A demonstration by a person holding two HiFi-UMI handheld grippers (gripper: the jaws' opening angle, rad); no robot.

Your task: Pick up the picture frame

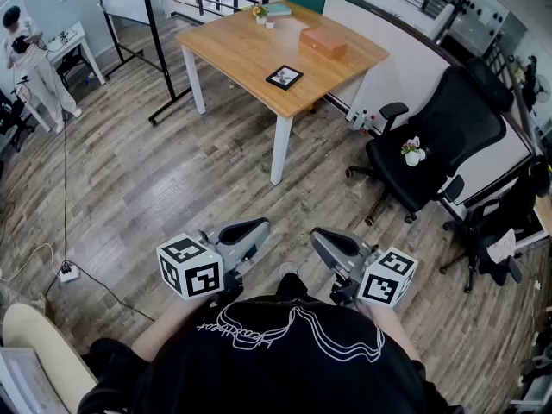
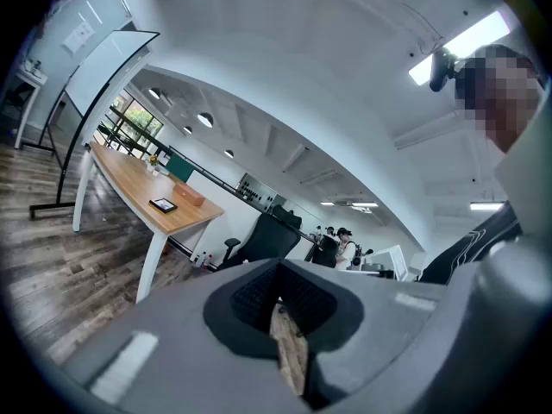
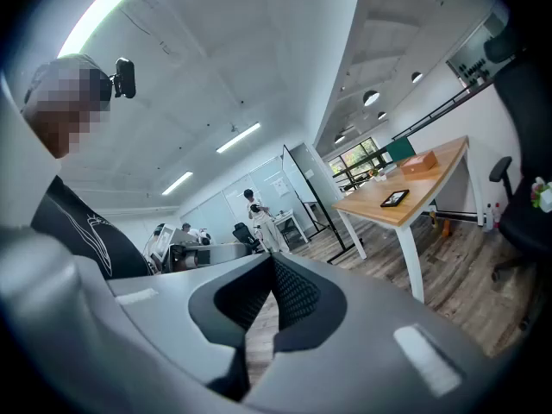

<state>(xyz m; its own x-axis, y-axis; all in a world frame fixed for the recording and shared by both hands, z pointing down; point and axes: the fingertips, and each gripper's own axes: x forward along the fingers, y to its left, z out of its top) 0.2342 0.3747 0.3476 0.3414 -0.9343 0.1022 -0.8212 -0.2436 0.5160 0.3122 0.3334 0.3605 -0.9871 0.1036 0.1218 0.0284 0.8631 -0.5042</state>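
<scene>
Wood-plank floor [image 1: 129, 171], open office. One table [image 1: 241, 50] bearing one frame [image 1: 284, 78], one box [image 1: 323, 41]. Left gripper [image 1: 247, 229], right gripper [image 1: 330, 240]: both closed, empty, well apart from table.

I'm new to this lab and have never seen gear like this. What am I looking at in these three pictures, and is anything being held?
No robot here: a person holds a gripper in each hand. The head view comes from a camera on the person's head, looking down: the left gripper and right gripper sit close to the body, each carrying a marker cube. The other two views come from cameras riding on each gripper, looking along its jaws. Both pairs of jaws are together with nothing between them. Ahead stands a wooden table with the frame, a brown box and small flowers. The frame lies flat, untouched, well away from both grippers.
</scene>
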